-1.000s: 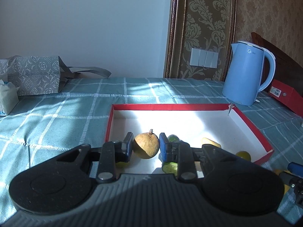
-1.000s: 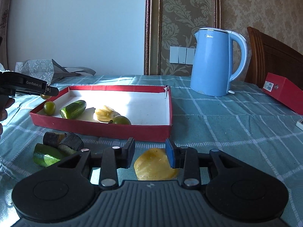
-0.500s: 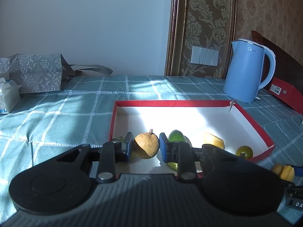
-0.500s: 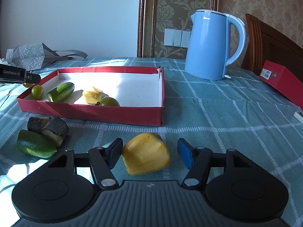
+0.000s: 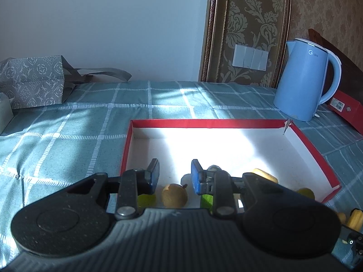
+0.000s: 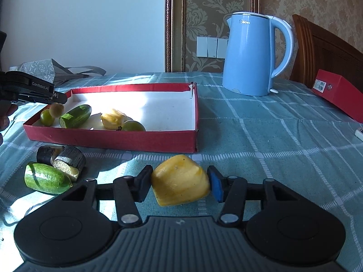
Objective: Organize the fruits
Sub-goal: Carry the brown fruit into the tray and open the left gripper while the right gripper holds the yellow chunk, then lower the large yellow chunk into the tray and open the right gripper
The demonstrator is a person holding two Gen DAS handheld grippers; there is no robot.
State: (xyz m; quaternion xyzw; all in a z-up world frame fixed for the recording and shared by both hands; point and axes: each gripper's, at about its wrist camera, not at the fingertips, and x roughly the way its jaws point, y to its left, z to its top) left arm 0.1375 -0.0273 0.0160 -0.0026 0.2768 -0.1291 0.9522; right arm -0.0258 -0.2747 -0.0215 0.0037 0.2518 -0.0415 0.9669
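Observation:
My left gripper (image 5: 175, 174) hovers over the near left corner of the red tray (image 5: 204, 123). Its jaws are opening, and the brown round fruit (image 5: 174, 196) lies loose on the tray floor below them, touched by neither pad. A green round fruit (image 5: 146, 199), a cucumber piece (image 6: 76, 116), a yellow piece (image 6: 112, 119) and another green fruit (image 6: 133, 125) also lie in the tray. My right gripper (image 6: 179, 184) is in front of the tray, its pads against both sides of a yellow fruit chunk (image 6: 180, 183).
A cucumber piece (image 6: 46, 178) and two dark stubs (image 6: 68, 158) lie on the checked cloth left of the right gripper. A blue kettle (image 6: 256, 54) stands behind the tray, a red box (image 6: 338, 94) at the right and a patterned bag (image 5: 31, 81) at the far left.
The left gripper moved forward over the tray and let go of the brown fruit, which dropped onto the tray floor. The right jaws spread around the yellow chunk, then came in against it.

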